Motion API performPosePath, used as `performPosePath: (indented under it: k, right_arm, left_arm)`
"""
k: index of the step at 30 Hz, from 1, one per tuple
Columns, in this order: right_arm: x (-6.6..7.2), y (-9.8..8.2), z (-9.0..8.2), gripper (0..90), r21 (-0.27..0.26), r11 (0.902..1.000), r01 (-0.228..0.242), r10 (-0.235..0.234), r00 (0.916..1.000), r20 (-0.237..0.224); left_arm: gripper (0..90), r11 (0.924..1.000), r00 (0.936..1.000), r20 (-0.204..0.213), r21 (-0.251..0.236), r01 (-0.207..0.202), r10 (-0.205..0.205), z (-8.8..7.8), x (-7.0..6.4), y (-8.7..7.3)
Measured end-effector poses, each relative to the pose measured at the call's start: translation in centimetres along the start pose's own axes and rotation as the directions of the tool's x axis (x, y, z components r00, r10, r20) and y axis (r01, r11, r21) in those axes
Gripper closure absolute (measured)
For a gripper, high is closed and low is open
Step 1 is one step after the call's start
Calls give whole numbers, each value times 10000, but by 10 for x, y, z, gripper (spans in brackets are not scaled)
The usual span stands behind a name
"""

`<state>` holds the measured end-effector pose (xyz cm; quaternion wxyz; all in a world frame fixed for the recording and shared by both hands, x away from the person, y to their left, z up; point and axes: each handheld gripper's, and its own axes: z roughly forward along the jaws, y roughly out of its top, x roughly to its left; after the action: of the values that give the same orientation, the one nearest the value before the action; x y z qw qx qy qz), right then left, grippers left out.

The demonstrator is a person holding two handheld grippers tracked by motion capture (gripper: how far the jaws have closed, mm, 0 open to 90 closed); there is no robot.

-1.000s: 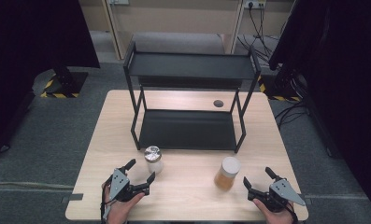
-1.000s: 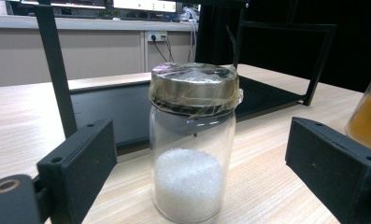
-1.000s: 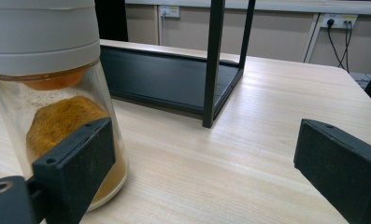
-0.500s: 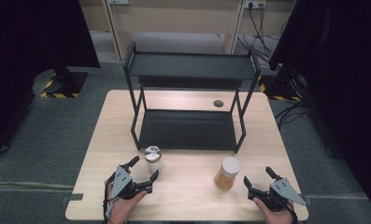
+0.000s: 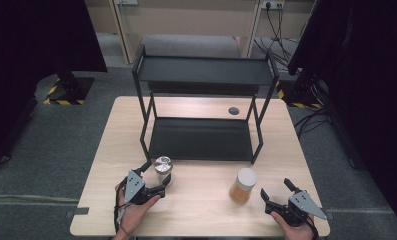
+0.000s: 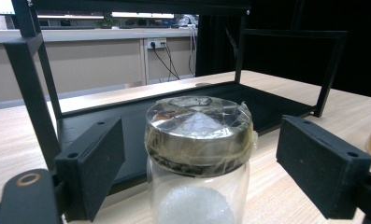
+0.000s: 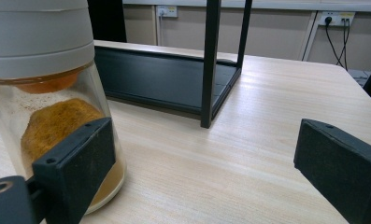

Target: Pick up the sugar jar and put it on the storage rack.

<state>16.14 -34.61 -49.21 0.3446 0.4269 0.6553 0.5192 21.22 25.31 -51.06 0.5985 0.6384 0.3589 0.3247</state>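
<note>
A clear glass jar with a silver lid (image 5: 163, 166) (image 6: 199, 126) stands on the wooden table (image 5: 201, 210) in front of a black two-tier rack (image 5: 201, 137). My left gripper (image 5: 156, 173) (image 6: 206, 163) has its jaws on either side of this jar. They have just been closing, and a gap still shows between each pad and the glass. Further right stands a white-lidded jar with amber-brown contents (image 5: 243, 186) (image 7: 47, 93). My right gripper (image 5: 275, 188) (image 7: 206, 168) rests open just right of it, its left pad (image 7: 80, 158) beside the glass and nothing between the jaws.
The rack's front posts (image 7: 209, 60) stand close behind both jars, and its lower shelf (image 6: 248, 100) lies bare. A small dark round mark (image 5: 233, 110) sits on the table behind the rack. Grey floor surrounds the table.
The left gripper has moved forward so its jaws now flank the silver-lidded jar, and they stand narrower than before. The right gripper and both jars have kept their places.
</note>
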Motion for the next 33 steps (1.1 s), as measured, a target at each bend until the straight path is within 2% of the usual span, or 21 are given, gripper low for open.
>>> performPosePath:
  k: [12,14,19,25,30,33]
  right_arm:
    - [-1,0,0,56,17,10000,-5,5,10000,-34]
    - [-1,0,0,56,3,10000,-44,44,10000,-23]
    - [-1,0,0,56,12,10000,-55,56,10000,-13]
    - [-1,0,0,55,-11,10000,-70,70,10000,7]
    - [-1,0,0,55,-2,10000,-87,87,10000,10]
    - [-1,0,0,55,1,9999,-109,109,9999,12]
  left_arm:
    - [240,9997,9996,-233,182,-173,177,16,-3,0]
    - [257,9999,9996,-256,118,-111,114,16,-3,-1]
    - [327,9994,9991,-274,77,-327,329,16,-5,-2]
    - [343,9994,9989,-348,193,-303,309,16,-7,2]
    - [344,9989,9980,-405,11,-476,476,13,-9,6]
    - [344,9989,9983,-422,-235,-409,399,10,-11,10]
